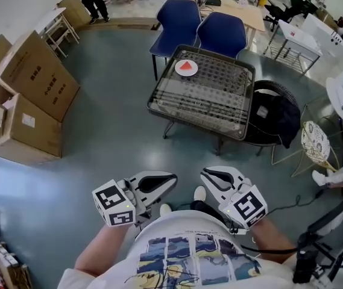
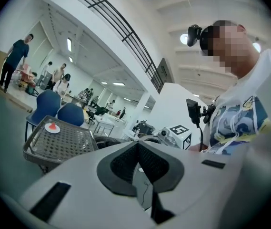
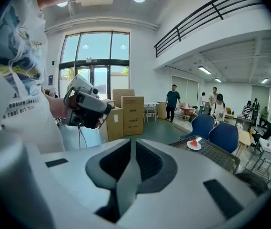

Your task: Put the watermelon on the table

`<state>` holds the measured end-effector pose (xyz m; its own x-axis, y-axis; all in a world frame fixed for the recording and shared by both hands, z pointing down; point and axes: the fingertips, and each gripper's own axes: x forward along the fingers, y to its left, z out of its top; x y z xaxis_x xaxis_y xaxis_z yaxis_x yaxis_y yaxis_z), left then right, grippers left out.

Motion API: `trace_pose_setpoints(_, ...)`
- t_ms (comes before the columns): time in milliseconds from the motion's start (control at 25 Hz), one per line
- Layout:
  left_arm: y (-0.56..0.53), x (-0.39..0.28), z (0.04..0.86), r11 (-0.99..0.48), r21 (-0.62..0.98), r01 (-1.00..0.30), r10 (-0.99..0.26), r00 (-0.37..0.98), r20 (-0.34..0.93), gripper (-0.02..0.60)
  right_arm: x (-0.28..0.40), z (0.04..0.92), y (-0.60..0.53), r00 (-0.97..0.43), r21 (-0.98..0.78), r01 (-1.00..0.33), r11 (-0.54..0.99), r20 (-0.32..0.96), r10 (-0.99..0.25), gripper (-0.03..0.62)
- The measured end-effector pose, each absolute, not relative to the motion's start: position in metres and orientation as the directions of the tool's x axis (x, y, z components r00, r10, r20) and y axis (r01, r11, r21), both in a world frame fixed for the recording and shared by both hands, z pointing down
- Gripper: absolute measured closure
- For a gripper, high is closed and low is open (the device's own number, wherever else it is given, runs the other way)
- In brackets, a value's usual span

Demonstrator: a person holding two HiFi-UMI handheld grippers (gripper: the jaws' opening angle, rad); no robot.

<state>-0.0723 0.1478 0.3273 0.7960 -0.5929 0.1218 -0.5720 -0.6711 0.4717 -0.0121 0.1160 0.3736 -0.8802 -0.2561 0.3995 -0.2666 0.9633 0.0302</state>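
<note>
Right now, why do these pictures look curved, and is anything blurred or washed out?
Head view: wide lens bows the room, yet the red watermelon slice on its white plate on the mesh metal table is sharp. Left gripper view: black corners, and the close grey left gripper looks soft. Right gripper view: the tall windows glare with daylight.

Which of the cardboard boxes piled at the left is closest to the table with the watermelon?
The large tilted box, the biggest of the pile: its right corner reaches furthest toward the table. The other boxes sit further left.
</note>
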Motion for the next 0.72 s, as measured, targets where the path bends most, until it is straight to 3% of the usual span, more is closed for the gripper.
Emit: trace_pose_setpoints(720,0.257,-0.099,0.329,-0.707,0.417,-0.571,-0.569,0.81,0.145,0.572,-0.057,0.366,0.237,-0.877,0.072,-0.269,0.96,0.393,-0.275,0.562)
